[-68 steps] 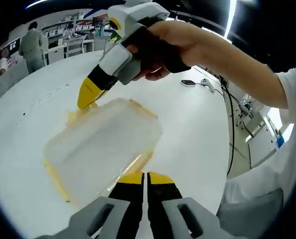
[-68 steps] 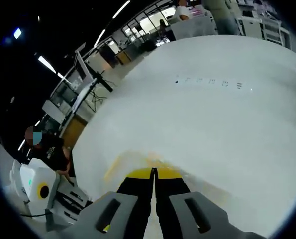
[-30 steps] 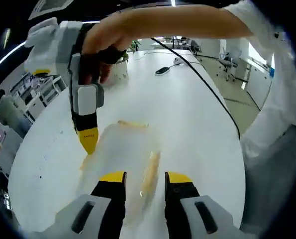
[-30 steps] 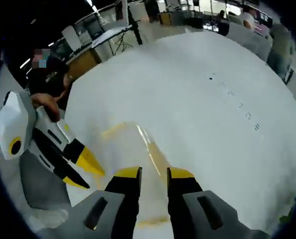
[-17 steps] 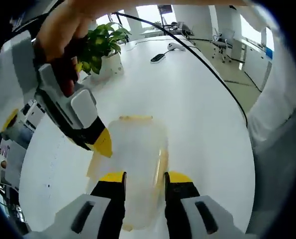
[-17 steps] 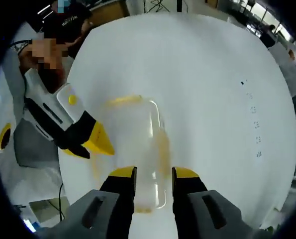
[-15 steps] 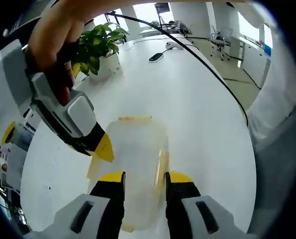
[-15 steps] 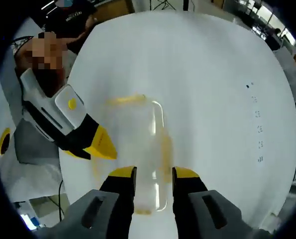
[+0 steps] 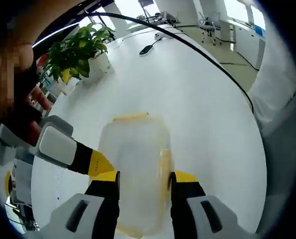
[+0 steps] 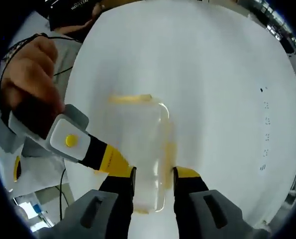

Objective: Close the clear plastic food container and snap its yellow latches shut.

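The clear plastic container lies on the white table with its lid on top. A yellow latch runs along its far end and another along its right side. My left gripper is open, and the container's near end lies between its jaws. The right gripper, held in a hand, comes in from the left with its yellow tip beside the container. In the right gripper view the same container sits between the jaws of my open right gripper, with the left gripper slanting in from the left.
A potted plant stands at the far left of the table. A black cable and a small dark device lie farther back. Small dark marks dot the table to the right. A person in a dark shirt is beyond the table edge.
Both grippers went from shut to open and swung over the container. Since half a second ago both cameras have come closer, and each view's other gripper has dropped beside the near left jaw.
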